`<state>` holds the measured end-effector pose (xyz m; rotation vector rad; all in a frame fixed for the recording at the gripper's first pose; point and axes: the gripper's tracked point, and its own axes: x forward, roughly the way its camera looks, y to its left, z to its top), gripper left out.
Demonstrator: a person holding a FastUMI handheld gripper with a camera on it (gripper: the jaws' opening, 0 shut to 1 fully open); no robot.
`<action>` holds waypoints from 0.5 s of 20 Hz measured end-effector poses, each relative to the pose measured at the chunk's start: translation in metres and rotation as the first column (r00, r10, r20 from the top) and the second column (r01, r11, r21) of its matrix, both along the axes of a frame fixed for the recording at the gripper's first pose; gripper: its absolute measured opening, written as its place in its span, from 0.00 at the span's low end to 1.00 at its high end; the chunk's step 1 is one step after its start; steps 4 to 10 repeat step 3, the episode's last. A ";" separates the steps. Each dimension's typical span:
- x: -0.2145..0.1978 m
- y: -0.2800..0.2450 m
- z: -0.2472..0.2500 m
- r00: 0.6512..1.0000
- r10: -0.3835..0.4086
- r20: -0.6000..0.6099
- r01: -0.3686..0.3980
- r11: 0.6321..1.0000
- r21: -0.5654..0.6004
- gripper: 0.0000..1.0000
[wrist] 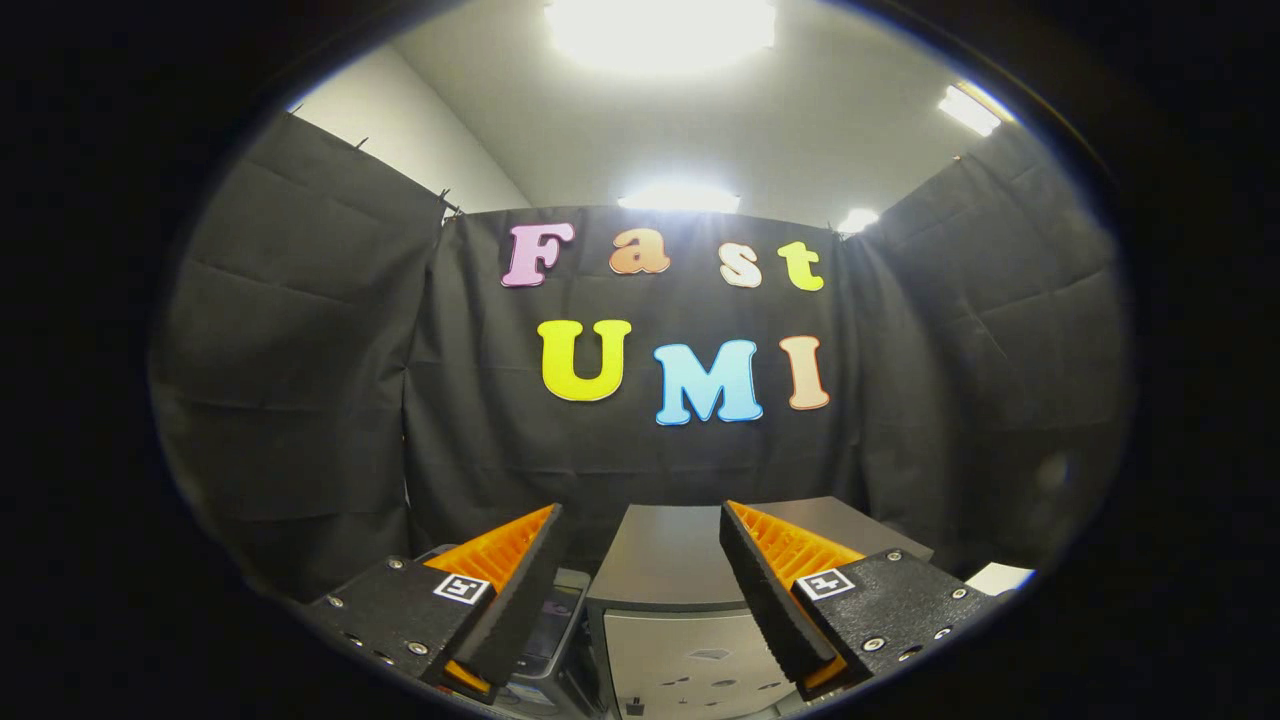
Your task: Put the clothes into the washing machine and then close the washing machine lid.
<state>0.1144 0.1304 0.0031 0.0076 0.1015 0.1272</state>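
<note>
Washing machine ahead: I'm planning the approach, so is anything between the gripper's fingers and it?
Nothing visible blocks it. The gripper is open and holds nothing, and the washing machine stands just ahead between its fingers, its dark flat top unobstructed.

Likely a recording booth, black cloth walls [300,380], ceiling lights [660,30]

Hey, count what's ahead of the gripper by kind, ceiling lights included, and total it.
Ceiling lights: 4
Grey box-shaped appliance, beyond the open gripper: 1
Dark device beside the appliance: 1
White flat thing: 1
Total: 7
</note>
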 end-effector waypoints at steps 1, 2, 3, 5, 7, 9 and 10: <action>0.000 0.000 0.000 1.000 0.001 0.000 -0.001 1.000 0.000 0.96; 0.001 0.000 0.000 1.000 0.002 -0.001 -0.002 1.000 0.000 0.96; 0.000 0.001 0.001 1.000 0.005 0.000 -0.005 1.000 0.000 0.96; 0.000 0.001 0.001 1.000 0.005 0.000 -0.005 1.000 0.000 0.96; 0.000 0.001 0.001 1.000 0.005 0.000 -0.005 1.000 0.000 0.96; 0.000 0.001 0.001 1.000 0.005 0.000 -0.005 1.000 0.000 0.96; 0.000 0.001 0.001 1.000 0.005 0.000 -0.005 1.000 0.000 0.96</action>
